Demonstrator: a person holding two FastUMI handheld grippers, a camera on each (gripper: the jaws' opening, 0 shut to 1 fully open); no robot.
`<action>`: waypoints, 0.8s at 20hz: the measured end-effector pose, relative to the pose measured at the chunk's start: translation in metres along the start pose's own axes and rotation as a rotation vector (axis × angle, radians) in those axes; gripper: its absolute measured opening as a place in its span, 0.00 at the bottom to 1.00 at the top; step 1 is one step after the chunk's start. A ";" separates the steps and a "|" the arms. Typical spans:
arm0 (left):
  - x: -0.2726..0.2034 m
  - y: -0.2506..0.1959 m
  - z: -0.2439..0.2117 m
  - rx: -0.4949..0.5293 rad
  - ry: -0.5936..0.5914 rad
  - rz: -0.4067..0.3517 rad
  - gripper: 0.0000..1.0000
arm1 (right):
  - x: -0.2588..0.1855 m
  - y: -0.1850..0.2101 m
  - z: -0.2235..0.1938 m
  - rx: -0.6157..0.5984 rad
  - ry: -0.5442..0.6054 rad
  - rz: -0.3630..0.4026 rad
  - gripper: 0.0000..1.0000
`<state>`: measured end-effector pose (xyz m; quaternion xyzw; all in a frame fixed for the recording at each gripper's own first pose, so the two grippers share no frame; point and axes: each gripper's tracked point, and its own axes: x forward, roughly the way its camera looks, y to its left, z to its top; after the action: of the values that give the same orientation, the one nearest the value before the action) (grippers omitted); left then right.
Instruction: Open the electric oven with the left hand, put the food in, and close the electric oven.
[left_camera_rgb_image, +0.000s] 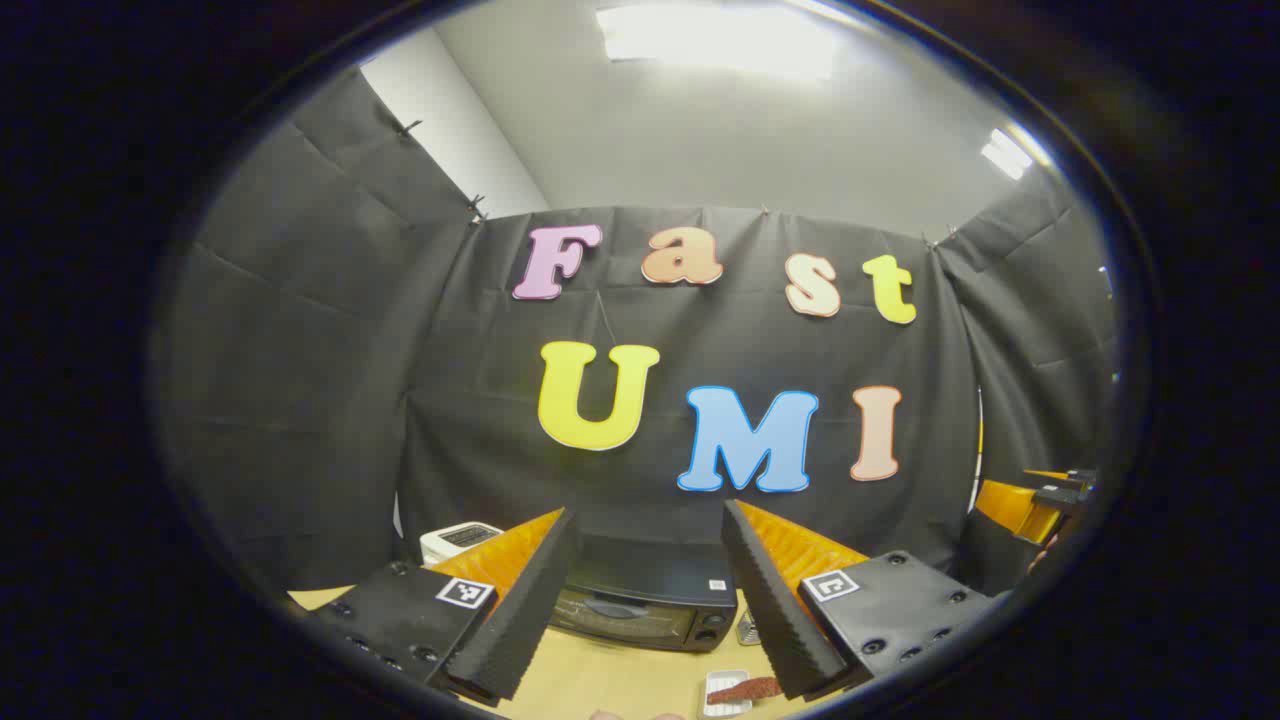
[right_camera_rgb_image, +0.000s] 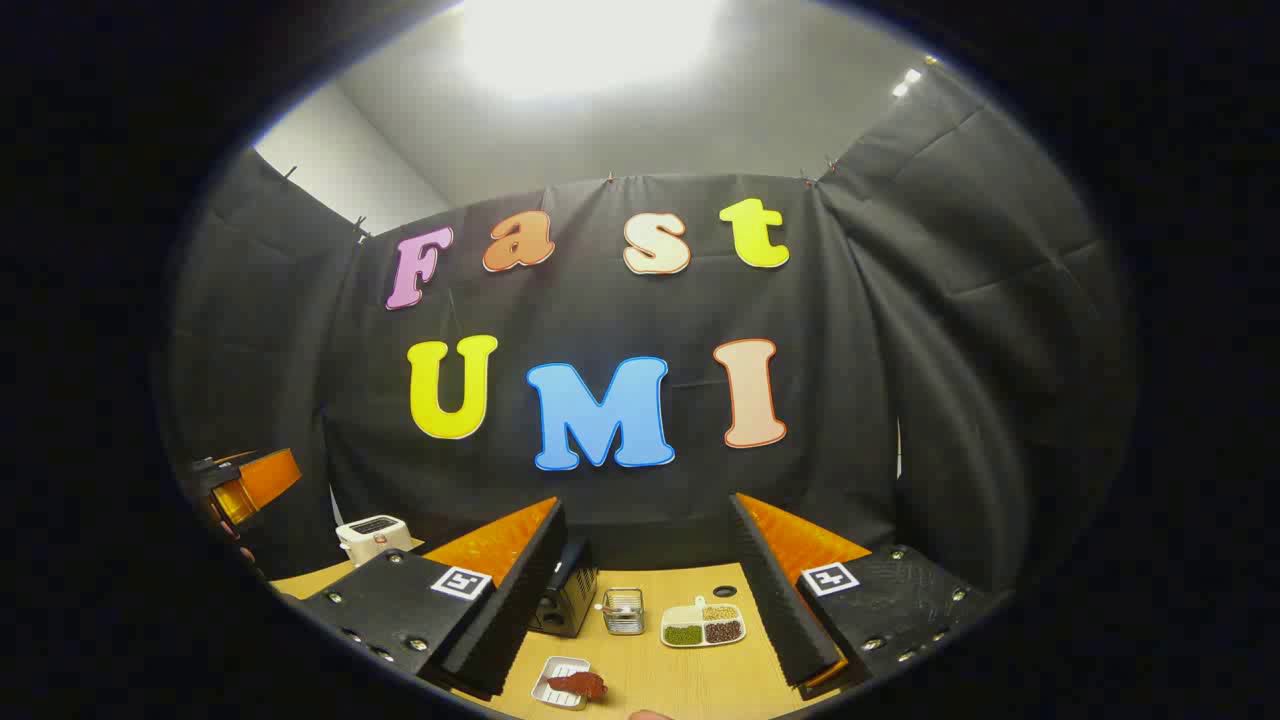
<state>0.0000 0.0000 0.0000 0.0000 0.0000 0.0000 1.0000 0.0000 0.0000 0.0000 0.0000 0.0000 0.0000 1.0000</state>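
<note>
A black electric oven (left_camera_rgb_image: 640, 598) stands on the wooden table (left_camera_rgb_image: 610, 680), its door closed, straight ahead between my left gripper's fingers. The left gripper (left_camera_rgb_image: 648, 600) is open, held above the table and short of the oven. A small white tray with a reddish-brown piece of food (left_camera_rgb_image: 738, 690) lies on the table to the oven's right. In the right gripper view the same food tray (right_camera_rgb_image: 570, 684) lies low in the middle, with the oven's side (right_camera_rgb_image: 565, 598) behind it. The right gripper (right_camera_rgb_image: 650, 605) is open and holds nothing.
A white toaster (right_camera_rgb_image: 373, 536) stands at the table's far left. A small metal-and-glass container (right_camera_rgb_image: 623, 610) and a divided dish of grains (right_camera_rgb_image: 704, 624) sit right of the oven. The other gripper (left_camera_rgb_image: 1040, 500) shows at the right edge of the left gripper view.
</note>
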 end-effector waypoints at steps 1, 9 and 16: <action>0.000 0.001 0.000 -0.001 0.001 0.002 0.96 | 0.002 -0.001 -0.001 0.003 0.002 0.000 0.97; 0.009 0.000 0.001 -0.004 0.007 0.015 0.96 | 0.015 -0.004 0.002 -0.005 -0.007 -0.006 0.97; 0.017 -0.002 0.001 0.004 0.008 0.018 0.98 | 0.024 -0.001 0.000 0.012 0.001 0.003 0.97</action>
<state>0.0168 -0.0022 0.0012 0.0020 0.0038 0.0091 0.9999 0.0236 -0.0005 -0.0001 0.0061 0.0007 0.0016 1.0000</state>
